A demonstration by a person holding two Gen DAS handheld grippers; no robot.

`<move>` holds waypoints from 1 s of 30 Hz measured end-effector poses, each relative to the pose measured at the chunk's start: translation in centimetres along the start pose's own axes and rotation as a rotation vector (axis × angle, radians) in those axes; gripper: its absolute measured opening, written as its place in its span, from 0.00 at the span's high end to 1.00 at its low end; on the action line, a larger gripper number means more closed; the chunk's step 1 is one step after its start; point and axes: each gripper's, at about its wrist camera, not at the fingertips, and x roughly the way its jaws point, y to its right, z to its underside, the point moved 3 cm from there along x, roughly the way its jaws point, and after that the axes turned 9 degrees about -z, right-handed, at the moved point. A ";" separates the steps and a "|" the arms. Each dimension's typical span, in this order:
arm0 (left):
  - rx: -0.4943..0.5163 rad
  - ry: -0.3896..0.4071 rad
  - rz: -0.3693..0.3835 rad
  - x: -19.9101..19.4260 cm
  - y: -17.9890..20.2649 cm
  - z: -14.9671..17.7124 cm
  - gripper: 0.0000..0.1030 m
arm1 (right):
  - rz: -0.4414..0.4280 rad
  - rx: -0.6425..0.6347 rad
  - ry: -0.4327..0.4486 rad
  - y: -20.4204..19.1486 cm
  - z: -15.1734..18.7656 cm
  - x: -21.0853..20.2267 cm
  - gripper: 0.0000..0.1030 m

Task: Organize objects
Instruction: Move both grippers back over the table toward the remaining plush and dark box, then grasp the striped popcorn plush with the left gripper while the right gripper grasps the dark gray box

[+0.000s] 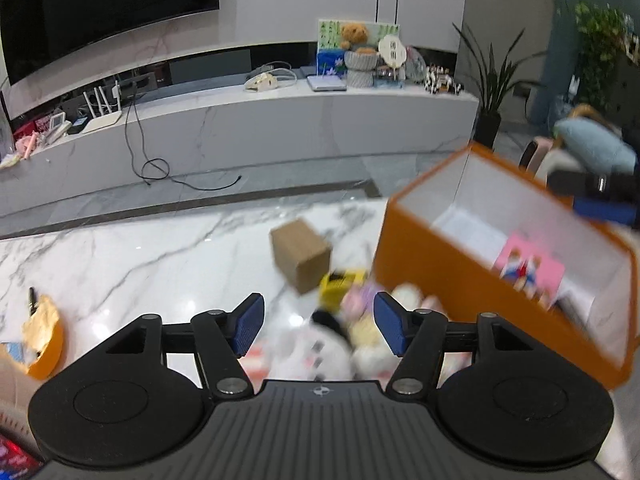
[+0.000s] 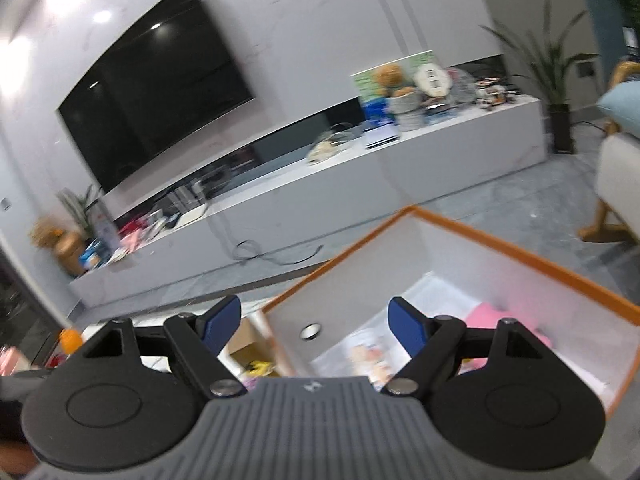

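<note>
With both the left hand-held gripper [image 1: 318,326] and right hand-held gripper [image 2: 314,322] wide and empty, lower the left squarely over one toy [image 1: 316,344] beside the orange box [image 1: 432,280]

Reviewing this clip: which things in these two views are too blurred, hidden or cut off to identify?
- Small items piled on the marble table, left wrist view: motion blur, and the left tongs cover the near ones.
- Contents of the orange box, right wrist view: blurred, partly behind the right tongs; only something pink shows.
- Orange container, left wrist view: cut by the frame edge.
- The orange box's base, both views: hidden.
</note>
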 end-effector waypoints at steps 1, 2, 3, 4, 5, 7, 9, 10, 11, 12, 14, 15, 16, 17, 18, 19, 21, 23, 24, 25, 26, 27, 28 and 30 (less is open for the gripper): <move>0.011 0.003 -0.011 0.0 0.0 0.5 0.30 | -0.006 -0.017 -0.010 -0.6 0.3 0.1 0.20; 0.028 0.016 -0.029 -0.2 0.0 1.1 0.30 | -0.003 -0.033 -0.023 -1.3 0.7 0.2 0.20; 0.059 0.038 -0.045 -0.6 0.2 1.6 0.29 | 0.004 -0.045 -0.040 -1.8 1.2 0.3 0.20; 0.093 0.060 -0.052 -0.8 0.5 2.1 0.26 | 0.005 -0.056 -0.060 -2.3 1.7 0.3 0.20; 0.132 0.085 -0.051 -1.0 0.8 2.7 0.24 | -0.001 -0.070 -0.079 -2.8 2.3 0.4 0.20; 0.209 0.136 -0.028 -1.2 1.3 3.6 0.23 | -0.010 -0.105 -0.117 -4.0 3.7 0.4 0.20; 0.265 0.182 0.003 -1.0 1.3 4.5 0.21 | 0.004 -0.138 -0.156 -4.8 5.0 0.4 0.21; 0.277 0.199 0.020 -0.8 1.3 4.8 0.20 | 0.024 -0.145 -0.175 -5.0 5.5 0.5 0.21; 0.280 0.214 0.036 -0.5 1.1 5.0 0.18 | 0.042 -0.149 -0.195 -5.2 6.4 0.3 0.21; 0.277 0.218 0.044 -0.3 0.9 5.3 0.18 | 0.050 -0.153 -0.213 -5.4 7.0 0.3 0.21; 0.266 0.202 0.046 0.6 0.3 5.8 0.18 | 0.075 -0.167 -0.242 -5.5 8.5 0.0 0.21; 0.257 0.189 0.044 1.2 0.1 5.9 0.18 | 0.094 -0.177 -0.254 -5.6 9.2 0.1 0.21; 0.249 0.175 0.045 1.7 -0.2 5.9 0.18 | 0.109 -0.190 -0.268 -5.6 9.7 0.2 0.21; 0.248 0.159 0.051 2.2 -0.3 5.9 0.18 | 0.125 -0.201 -0.284 -5.6 10.7 0.2 0.21; 0.256 0.147 0.059 2.6 -0.3 5.9 0.18 | 0.139 -0.206 -0.303 -5.4 11.3 0.4 0.21; 0.273 0.138 0.068 3.0 -0.3 5.8 0.18 | 0.150 -0.205 -0.320 -5.1 11.8 0.6 0.21; 0.316 0.140 0.066 3.2 -0.2 6.0 0.18 | 0.175 -0.196 -0.355 -4.3 13.0 1.1 0.21; 0.345 0.148 0.053 3.6 0.0 6.3 0.18 | 0.194 -0.190 -0.381 -3.7 13.7 1.8 0.20; 0.351 0.143 0.049 3.8 0.0 6.4 0.18 | 0.202 -0.189 -0.389 -3.4 13.9 2.0 0.20; 0.351 0.137 0.055 4.0 0.0 6.6 0.17 | 0.208 -0.187 -0.393 -3.3 14.3 2.1 0.20; 0.346 0.133 0.070 4.1 0.0 6.6 0.15 | 0.213 -0.182 -0.396 -3.2 14.5 2.1 0.19; 0.346 0.129 0.078 4.3 0.1 6.8 0.14 | 0.215 -0.174 -0.398 -3.0 14.6 2.2 0.18; 0.352 0.128 0.076 4.5 0.2 6.9 0.12 | 0.216 -0.165 -0.402 -2.9 14.8 2.4 0.17; 0.371 0.133 0.072 4.8 0.5 7.2 0.09 | 0.217 -0.149 -0.414 -2.6 15.1 2.6 0.17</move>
